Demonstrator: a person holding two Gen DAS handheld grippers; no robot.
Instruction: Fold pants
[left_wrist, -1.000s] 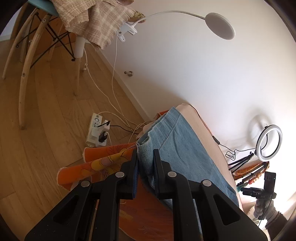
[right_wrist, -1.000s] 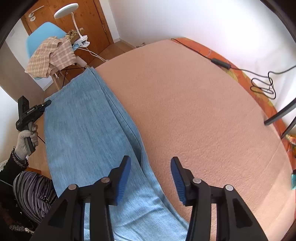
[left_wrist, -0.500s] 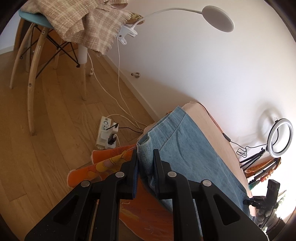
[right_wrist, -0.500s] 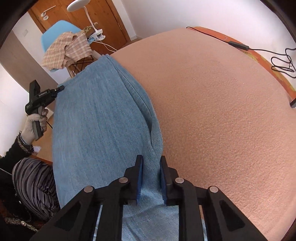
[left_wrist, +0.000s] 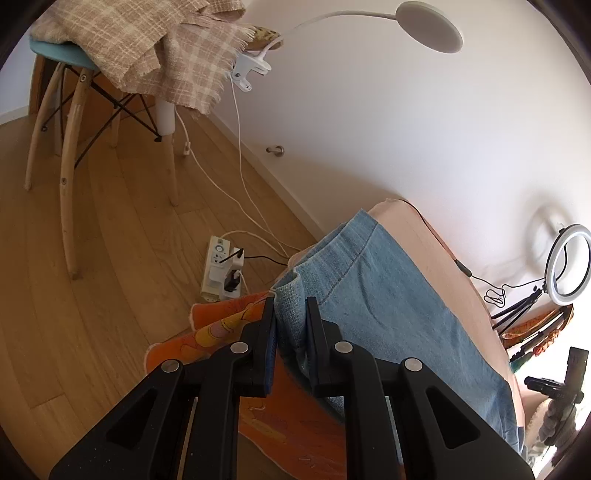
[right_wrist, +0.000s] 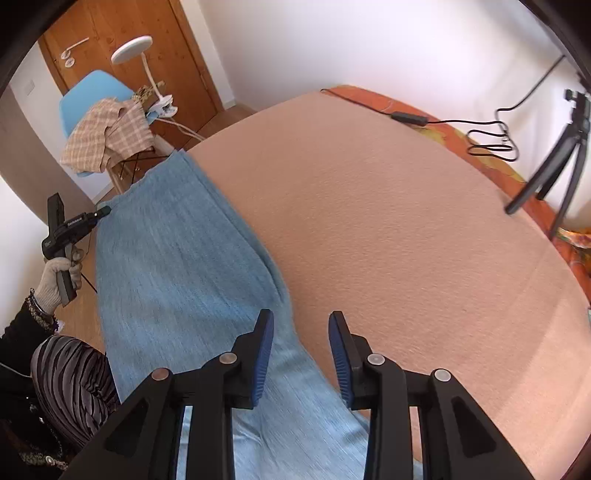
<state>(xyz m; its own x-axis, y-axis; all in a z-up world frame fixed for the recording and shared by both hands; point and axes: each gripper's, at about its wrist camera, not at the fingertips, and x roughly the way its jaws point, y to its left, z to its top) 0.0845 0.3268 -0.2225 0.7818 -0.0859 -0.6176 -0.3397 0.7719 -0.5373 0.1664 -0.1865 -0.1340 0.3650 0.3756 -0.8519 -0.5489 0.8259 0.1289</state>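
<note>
**Light-blue denim pants, laid lengthwise on a covered bed**

Nearest, in the right wrist view, the right gripper (right_wrist: 301, 325) is seen over the bed with its blue-padded jaws apart and opening; the fabric edge lies below the gap, but nothing is pressed between the pads. The pants (right_wrist: 177, 266) are spread flat along the left side of the salmon-pink bed cover (right_wrist: 406, 240), in pale, evenly washed denim with a fine vertical grain. A long fold or seam line runs along the right edge, which bulges slightly just ahead of the jaws.

In the left wrist view, the left gripper (left_wrist: 291, 314) is closed to a narrow gap on a corner of the pants (left_wrist: 388, 314) at the bed's edge — a small, thick flap of denim is held upright between the pads, its coarse weave visible. A stitched seam curves across the cloth beyond it.

Farther off, the far end of the pants reaches the bed's end. An orange patterned sheet (left_wrist: 221, 321) hangs beneath the cover. On the wooden floor a power strip (left_wrist: 221, 273) is noted; beyond, a blue chair (right_wrist: 88, 107) draped with a checked blanket (left_wrist: 147, 48), and a white clamp lamp (left_wrist: 428, 33).
</note>
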